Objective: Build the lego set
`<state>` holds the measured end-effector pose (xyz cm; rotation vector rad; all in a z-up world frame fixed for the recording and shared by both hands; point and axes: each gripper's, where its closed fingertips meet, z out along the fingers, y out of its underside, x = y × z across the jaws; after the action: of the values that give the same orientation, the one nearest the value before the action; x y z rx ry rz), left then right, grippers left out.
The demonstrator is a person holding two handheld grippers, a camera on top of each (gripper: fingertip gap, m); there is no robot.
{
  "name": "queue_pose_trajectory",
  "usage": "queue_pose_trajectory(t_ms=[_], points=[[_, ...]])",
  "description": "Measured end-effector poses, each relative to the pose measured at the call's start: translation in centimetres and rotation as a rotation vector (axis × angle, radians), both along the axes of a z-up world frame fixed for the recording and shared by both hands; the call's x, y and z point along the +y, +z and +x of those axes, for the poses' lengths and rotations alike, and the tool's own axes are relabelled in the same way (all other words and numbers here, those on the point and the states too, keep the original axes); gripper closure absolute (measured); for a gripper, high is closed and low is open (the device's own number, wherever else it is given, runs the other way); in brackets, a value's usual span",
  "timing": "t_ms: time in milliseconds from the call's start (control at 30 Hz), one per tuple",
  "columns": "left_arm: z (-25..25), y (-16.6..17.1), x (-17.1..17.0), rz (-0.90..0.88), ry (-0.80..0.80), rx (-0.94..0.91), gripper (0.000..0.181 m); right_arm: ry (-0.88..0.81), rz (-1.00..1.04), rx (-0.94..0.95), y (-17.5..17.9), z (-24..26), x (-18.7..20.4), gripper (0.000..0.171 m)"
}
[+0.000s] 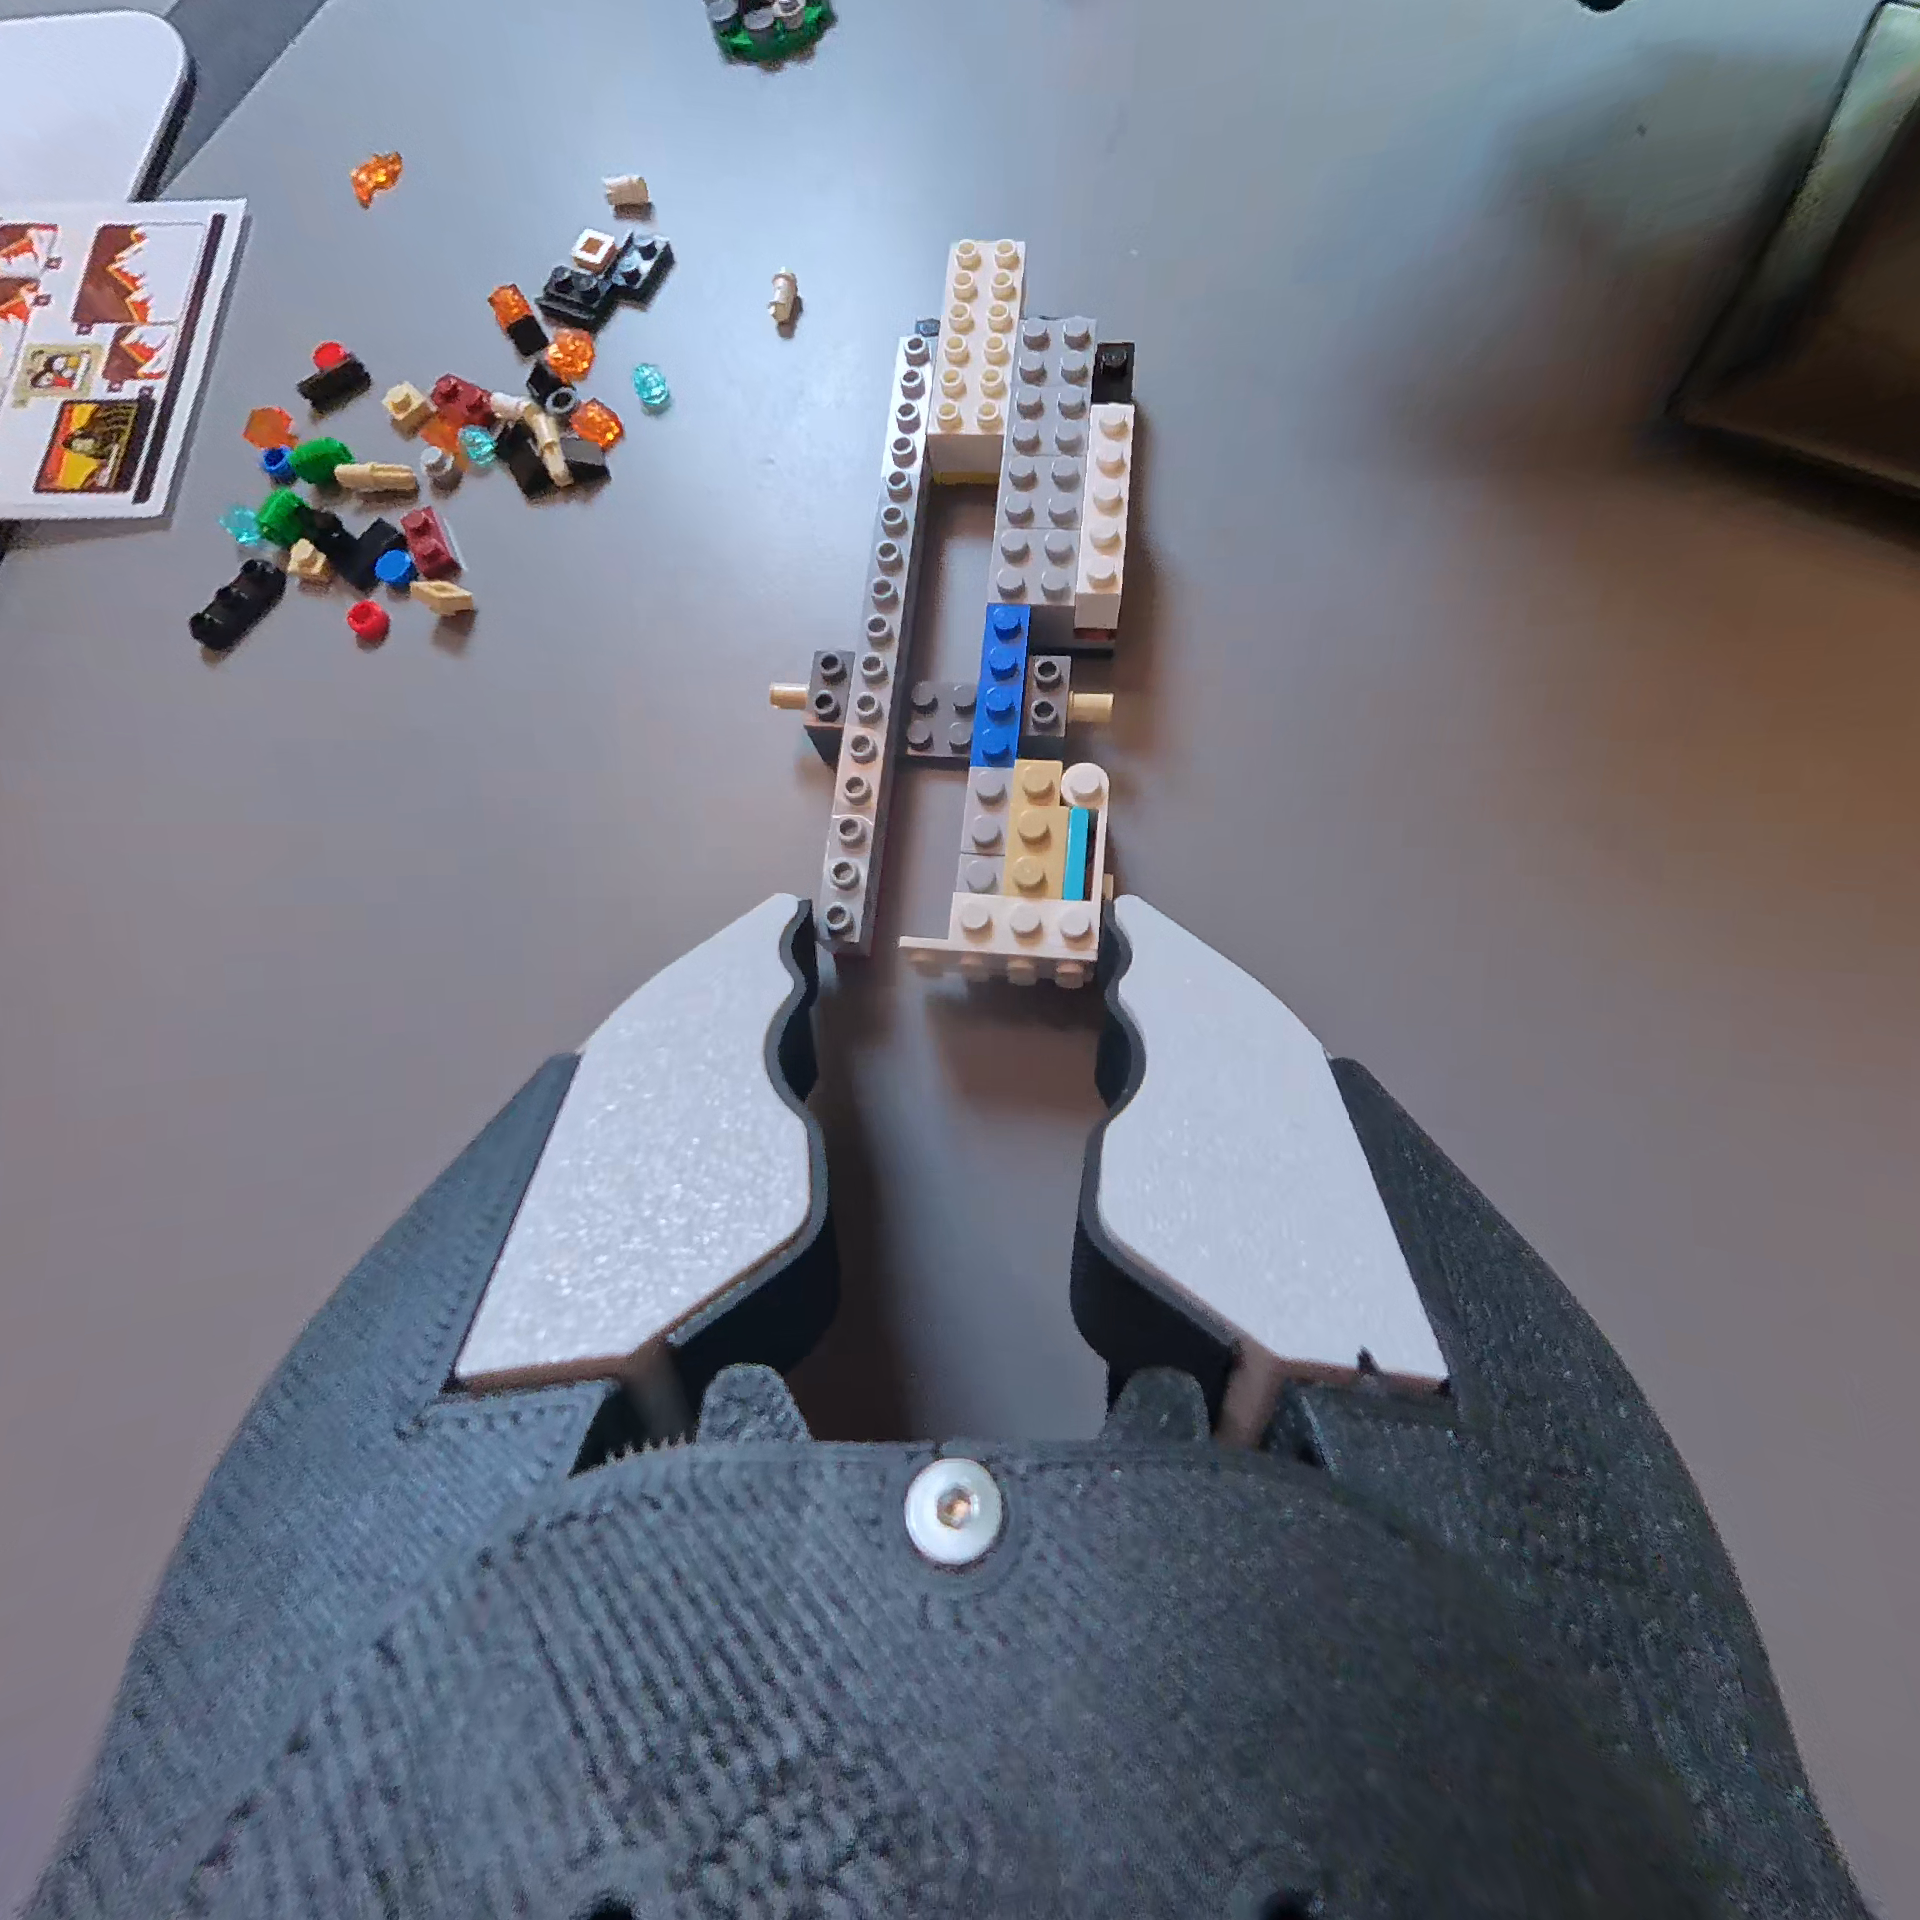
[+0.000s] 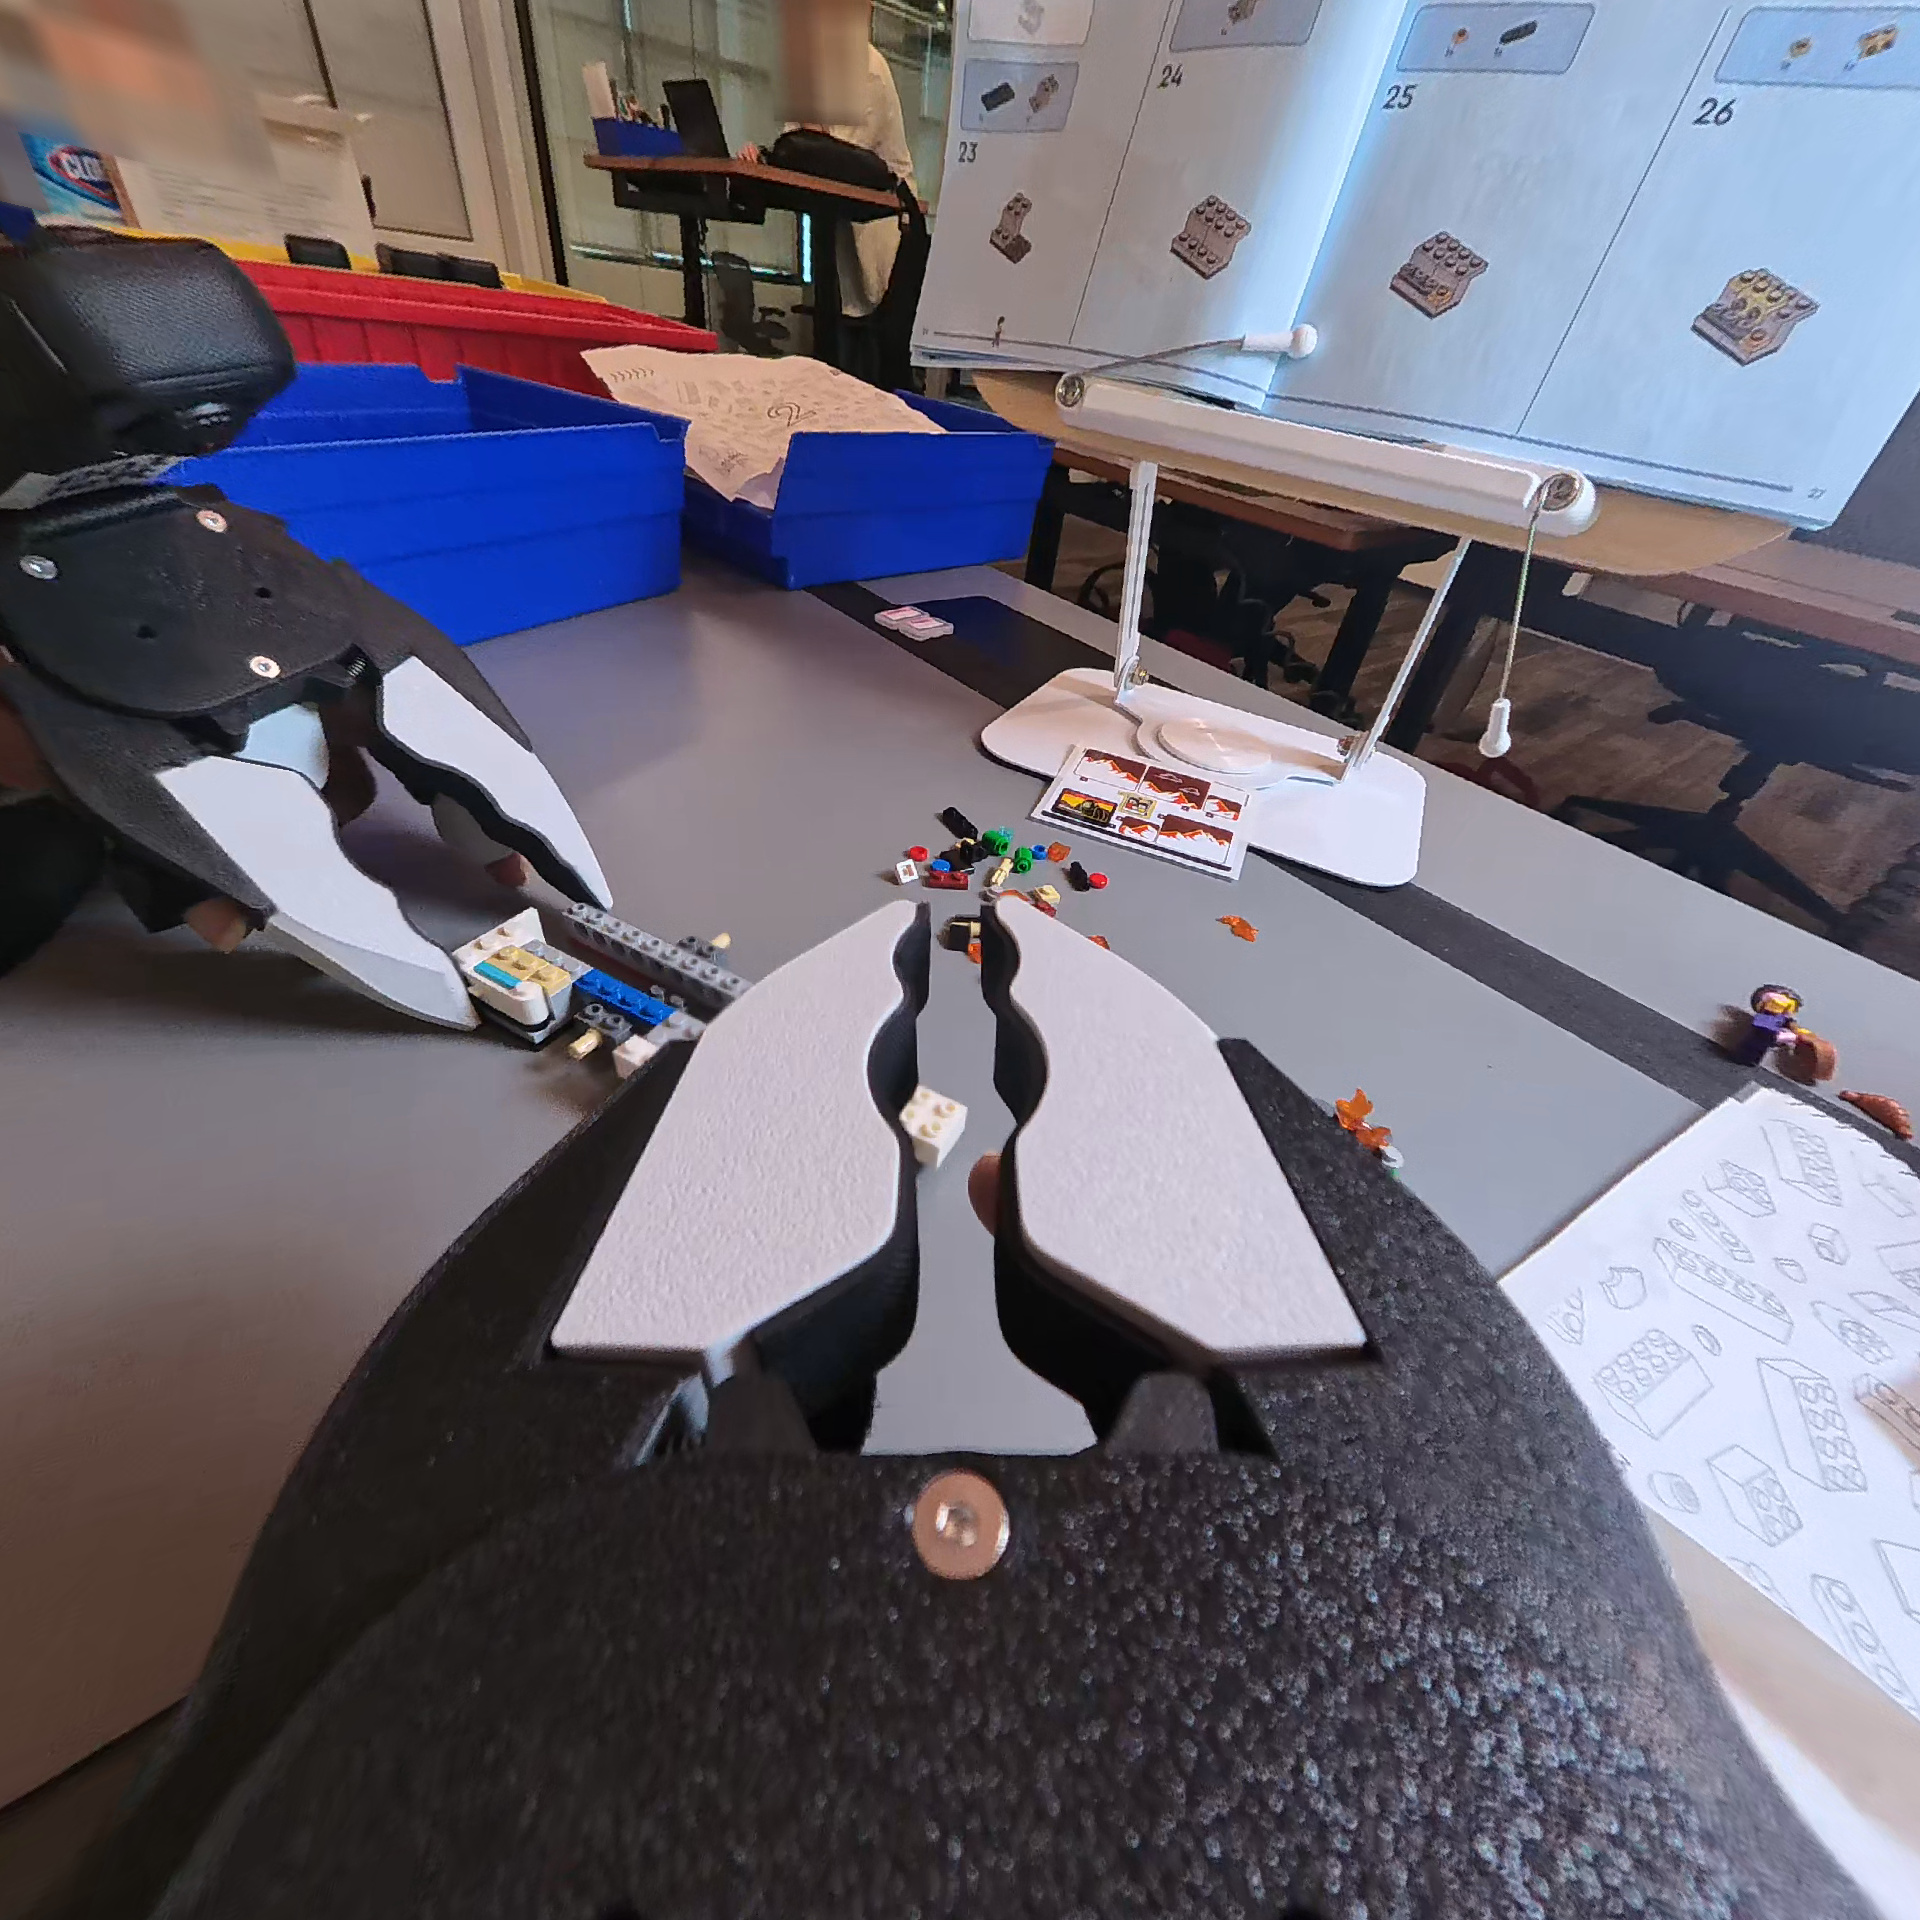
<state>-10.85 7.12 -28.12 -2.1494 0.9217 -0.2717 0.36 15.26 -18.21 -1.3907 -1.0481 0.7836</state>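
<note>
A long, flat lego build [image 1: 997, 675] of grey, white, tan and blue bricks lies on the grey table [image 1: 1455, 831]. My left gripper [image 1: 958, 925] straddles its near end, with one fingertip against the grey beam and the other against the white end brick. Both also show in the right wrist view, the gripper [image 2: 535, 951] and the build [image 2: 623, 997]. My right gripper [image 2: 961, 909] hovers over the table with its jaws a narrow gap apart. A small white 2x2 brick [image 2: 932, 1127] shows in that gap beside one finger. I cannot tell if it is gripped.
A pile of small loose pieces [image 1: 416, 447] lies left of the build, by a sticker sheet [image 1: 94, 353]. An instruction booklet [image 2: 1455, 208] sits on a white stand [image 2: 1299, 800]. Blue bins [image 2: 468, 488] stand behind. A minifigure [image 2: 1771, 1023] and a printed paper sheet [image 2: 1766, 1299] lie at right. The tips of one gripper are about 15 cm away from the tips of the other.
</note>
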Motion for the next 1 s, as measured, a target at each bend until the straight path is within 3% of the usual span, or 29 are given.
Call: queue_pose_trajectory(t_ms=[333,700,1000], points=[[-1.7,0.1,1.0,0.021,0.115,0.003,0.129,-0.003,-0.064,-0.014,-1.0,-0.1,0.4,0.162],[-2.7,0.2,1.2,0.029,0.119,0.001,0.126,0.020,-0.067,0.098,0.6,0.5,0.1,0.156],[-2.9,0.1,1.4,0.045,0.125,0.000,0.131,0.013,-0.103,0.069,-0.5,0.2,0.2,0.157]])
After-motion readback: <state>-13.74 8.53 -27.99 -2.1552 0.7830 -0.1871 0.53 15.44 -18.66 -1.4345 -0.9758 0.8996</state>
